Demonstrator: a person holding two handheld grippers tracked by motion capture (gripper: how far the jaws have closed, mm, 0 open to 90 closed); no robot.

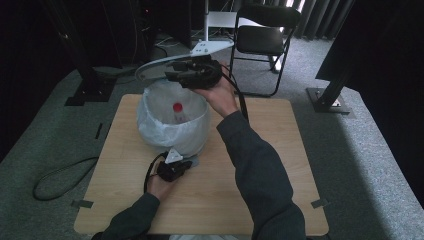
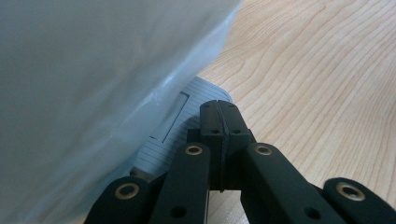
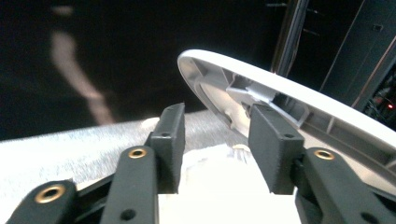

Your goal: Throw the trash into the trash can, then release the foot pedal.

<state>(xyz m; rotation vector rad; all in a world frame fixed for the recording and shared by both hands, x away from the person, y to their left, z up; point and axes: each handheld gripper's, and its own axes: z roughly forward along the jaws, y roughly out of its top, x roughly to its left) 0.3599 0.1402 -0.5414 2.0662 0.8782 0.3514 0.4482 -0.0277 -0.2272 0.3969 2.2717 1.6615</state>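
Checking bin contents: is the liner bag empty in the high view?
No. A bottle with a red cap stands inside the white bag lining the bin.

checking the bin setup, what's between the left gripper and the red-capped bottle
In the high view, the near wall of the bag-lined bin lies between the left gripper and the red-capped bottle. The gripper sits on the bin's grey pedal.

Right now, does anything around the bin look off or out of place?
The bin's lid is lifted and tilted beside the right hand-held gripper. A red-capped bottle stands inside the liner. Nothing spilled.
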